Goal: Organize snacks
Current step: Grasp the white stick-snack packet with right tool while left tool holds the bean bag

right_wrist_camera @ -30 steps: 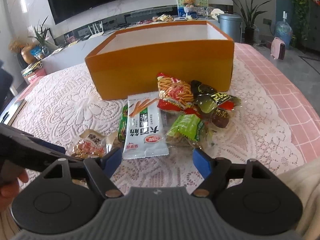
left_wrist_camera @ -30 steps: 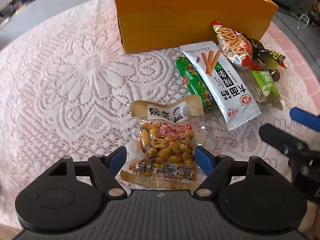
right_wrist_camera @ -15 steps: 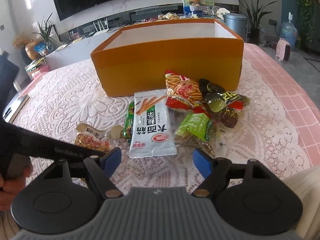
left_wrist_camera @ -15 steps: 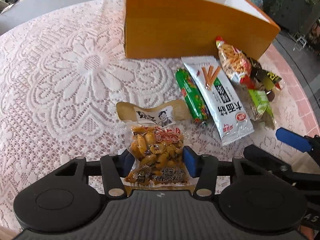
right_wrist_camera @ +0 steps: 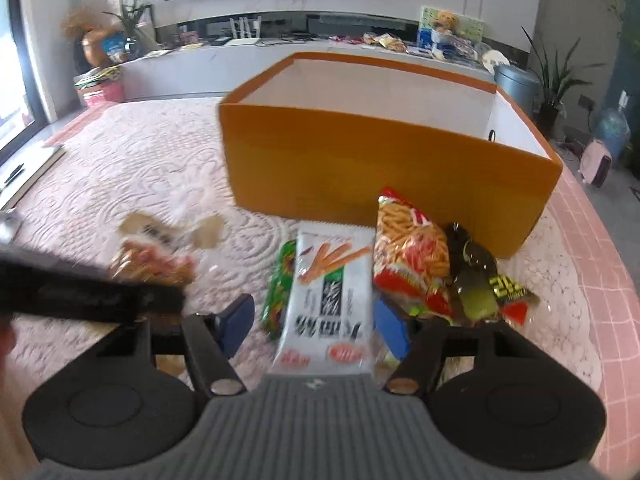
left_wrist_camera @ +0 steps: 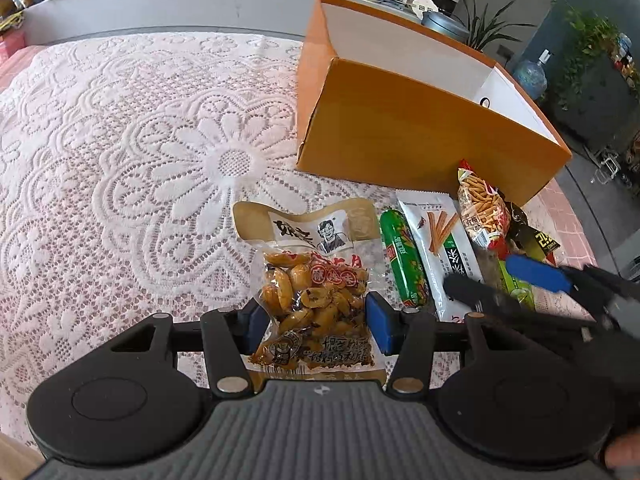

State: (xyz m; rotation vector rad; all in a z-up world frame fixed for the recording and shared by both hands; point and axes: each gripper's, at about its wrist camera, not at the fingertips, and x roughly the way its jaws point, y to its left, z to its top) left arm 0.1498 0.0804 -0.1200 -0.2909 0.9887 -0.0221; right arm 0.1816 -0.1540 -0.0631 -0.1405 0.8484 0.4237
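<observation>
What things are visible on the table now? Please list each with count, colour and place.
box: 1, orange outside, white inside, open, behind the snacks
peanut pack: 1, tan and clear, between the left pads
sausage: 1, green, right of the peanut pack
stick pack: 1, white, between the right jaws
chip bag: 1, red and yellow, before the box
dark packs: a few, black and green, rightmost
tablecloth: 1, white lace over pink
left gripper: 1, black with blue pads, shut on the peanut pack
right gripper: 1, same colours, jaws closing, not yet gripping

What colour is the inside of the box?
White inside the orange box; the right wrist view shows it best.
</observation>
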